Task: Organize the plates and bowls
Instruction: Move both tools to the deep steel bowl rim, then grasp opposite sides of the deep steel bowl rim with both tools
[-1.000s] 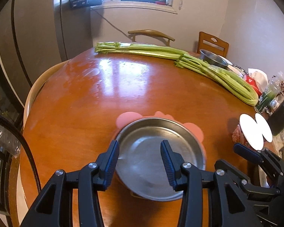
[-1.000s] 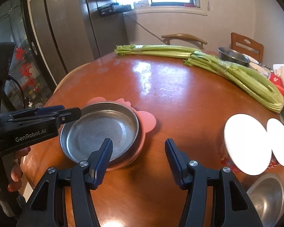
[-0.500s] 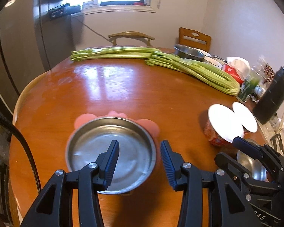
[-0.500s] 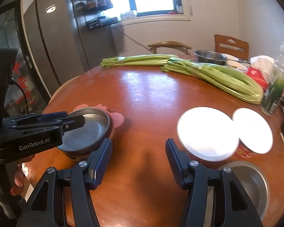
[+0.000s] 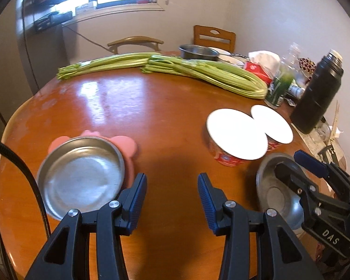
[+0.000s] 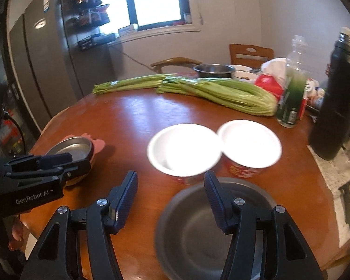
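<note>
A shallow steel plate (image 5: 81, 179) sits on a pink mat (image 5: 128, 144) at the left of the round wooden table (image 5: 133, 107). My left gripper (image 5: 172, 198) hovers open over bare wood just right of that plate, holding nothing. A second steel plate (image 6: 198, 233) lies near the table's front right edge. My right gripper (image 6: 170, 193) stands open above its left rim, empty, with one finger over the plate. Two red bowls with white insides (image 6: 184, 149) (image 6: 249, 142) stand side by side just beyond. The left wrist view shows the right gripper (image 5: 289, 163) over the second plate (image 5: 273, 186).
Long celery bunches (image 5: 198, 72) lie across the back of the table. Behind them is a steel bowl (image 5: 198, 51). A black flask (image 5: 317, 93), a green bottle (image 6: 291, 100) and a red tissue pack (image 6: 268, 81) crowd the right side. Chairs stand behind, a fridge (image 6: 46, 74) at left.
Both grippers have swung to the right across the table. The plate on the pink mat slid to the left of both views, and the second steel plate came into view under the right gripper.
</note>
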`<state>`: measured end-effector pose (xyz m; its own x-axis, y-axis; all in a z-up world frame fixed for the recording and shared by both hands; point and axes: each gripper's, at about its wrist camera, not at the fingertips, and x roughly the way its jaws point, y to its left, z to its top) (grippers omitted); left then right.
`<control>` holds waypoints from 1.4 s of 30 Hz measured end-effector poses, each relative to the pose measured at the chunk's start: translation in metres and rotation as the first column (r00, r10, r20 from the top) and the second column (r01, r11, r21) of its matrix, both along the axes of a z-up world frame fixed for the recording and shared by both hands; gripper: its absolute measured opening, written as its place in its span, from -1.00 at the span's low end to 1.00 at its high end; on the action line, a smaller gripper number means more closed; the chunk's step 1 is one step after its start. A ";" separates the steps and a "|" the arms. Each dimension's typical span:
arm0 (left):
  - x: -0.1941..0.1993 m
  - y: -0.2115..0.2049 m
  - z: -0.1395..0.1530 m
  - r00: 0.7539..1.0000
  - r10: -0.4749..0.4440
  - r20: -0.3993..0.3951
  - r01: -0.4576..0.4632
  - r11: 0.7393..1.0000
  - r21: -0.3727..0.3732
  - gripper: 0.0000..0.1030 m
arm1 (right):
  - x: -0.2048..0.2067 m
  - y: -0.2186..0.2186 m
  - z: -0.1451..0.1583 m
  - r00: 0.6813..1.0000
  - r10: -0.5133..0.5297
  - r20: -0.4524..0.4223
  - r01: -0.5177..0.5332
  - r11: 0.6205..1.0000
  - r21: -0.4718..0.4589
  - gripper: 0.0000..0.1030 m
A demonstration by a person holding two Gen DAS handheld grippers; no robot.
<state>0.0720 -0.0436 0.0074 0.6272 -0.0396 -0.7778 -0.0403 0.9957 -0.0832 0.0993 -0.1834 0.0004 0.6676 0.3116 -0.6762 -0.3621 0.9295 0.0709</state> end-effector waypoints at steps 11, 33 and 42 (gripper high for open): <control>0.008 -0.045 -0.012 0.995 -0.100 -0.030 0.099 0.995 -0.020 -0.12 | 0.007 -0.052 -0.004 0.995 -0.094 -0.033 0.094 0.996 0.005 0.18; 0.018 -0.107 -0.040 0.962 -0.249 -0.115 0.242 0.968 -0.073 -0.12 | 0.001 -0.112 -0.034 0.973 -0.199 -0.116 0.200 0.980 -0.003 0.18; 0.023 -0.119 -0.049 0.955 -0.264 -0.134 0.256 0.964 -0.076 -0.12 | 0.000 -0.108 -0.045 0.976 -0.165 -0.145 0.165 0.986 -0.015 0.14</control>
<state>0.0947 -0.1629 -0.0420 0.4729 -0.2341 -0.8495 0.2041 0.9669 -0.1529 0.0992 -0.2910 -0.0447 0.6039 0.2037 -0.7706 -0.1899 0.9757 0.1091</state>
